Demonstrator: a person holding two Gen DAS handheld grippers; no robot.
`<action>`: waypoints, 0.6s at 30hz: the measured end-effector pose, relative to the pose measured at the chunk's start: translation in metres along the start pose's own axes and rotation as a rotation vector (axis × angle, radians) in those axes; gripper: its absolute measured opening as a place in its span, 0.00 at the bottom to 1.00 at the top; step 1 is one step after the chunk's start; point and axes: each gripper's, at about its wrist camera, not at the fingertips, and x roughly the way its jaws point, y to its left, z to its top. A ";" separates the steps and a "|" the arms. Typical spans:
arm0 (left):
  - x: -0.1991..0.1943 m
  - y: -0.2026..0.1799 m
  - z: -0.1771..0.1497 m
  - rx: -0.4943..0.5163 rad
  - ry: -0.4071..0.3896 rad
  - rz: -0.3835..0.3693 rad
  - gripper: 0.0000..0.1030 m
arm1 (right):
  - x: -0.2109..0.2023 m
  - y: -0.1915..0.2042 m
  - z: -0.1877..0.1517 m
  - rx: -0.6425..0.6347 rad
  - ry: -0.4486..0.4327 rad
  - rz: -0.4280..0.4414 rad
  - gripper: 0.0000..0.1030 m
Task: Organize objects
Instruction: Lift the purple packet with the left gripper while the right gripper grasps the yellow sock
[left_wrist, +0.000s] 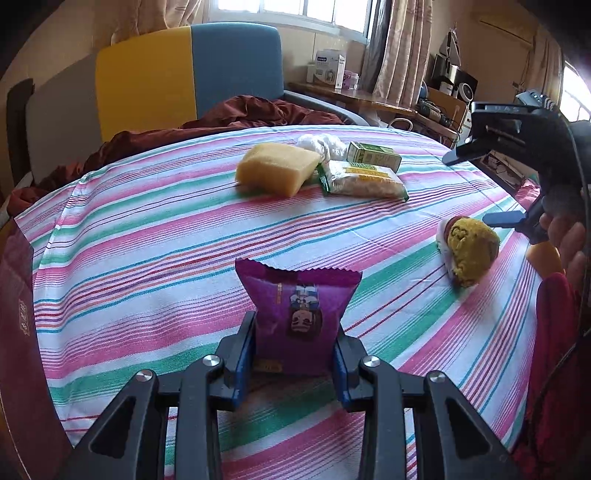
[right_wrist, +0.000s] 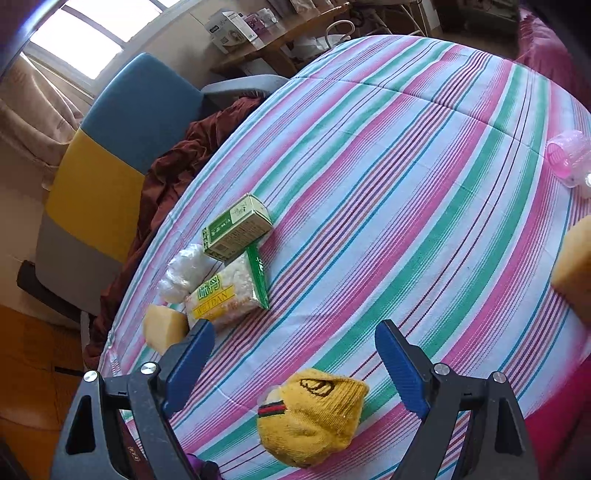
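Currently the left gripper (left_wrist: 295, 345) pinches a purple snack packet (left_wrist: 299, 314) between its blue pads, one pad on each side wall; the packet stands upright with its crimped top edge away from the wrist, over the near part of the striped bedsheet (left_wrist: 147, 240), and I can't tell whether its base touches the cloth or hangs just above it. Right gripper (right_wrist: 295, 365) has its fingers spread wide and holds nothing. Key relation: the balled yellow sock (right_wrist: 314, 417) lies on the sheet right below the gap between the right fingers, slightly back toward the wrist, so the right hand is clearly the nearer one. Sock's long axis looks to run roughly across the gap, finger to finger, though fisheye distortion makes that uncertain; a straight descent and close should capture it. In the left view the sock (left_wrist: 471, 254) sits near the right edge of the bed with the right gripper (left_wrist: 476, 186) above it. Remaining items cluster toward the far edge by the headboard: yellow sponge (left_wrist: 277, 168), white rice-cracker pack (left_wrist: 364, 179), green carton (left_wrist: 375, 155) and a crumpled white plastic bag (left_wrist: 317, 144), all touching or nearly so. A pink bottle (right_wrist: 567, 157) lies well apart at the opposite edge.
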 end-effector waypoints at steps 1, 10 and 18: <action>0.000 0.001 -0.001 -0.002 -0.003 -0.002 0.34 | 0.002 0.000 -0.001 -0.004 0.012 -0.006 0.86; 0.001 0.001 -0.002 -0.003 -0.013 -0.008 0.34 | -0.001 -0.001 -0.009 -0.036 0.085 -0.031 0.93; 0.001 0.002 -0.002 -0.011 -0.017 -0.018 0.34 | -0.009 0.012 -0.031 -0.193 0.151 -0.093 1.00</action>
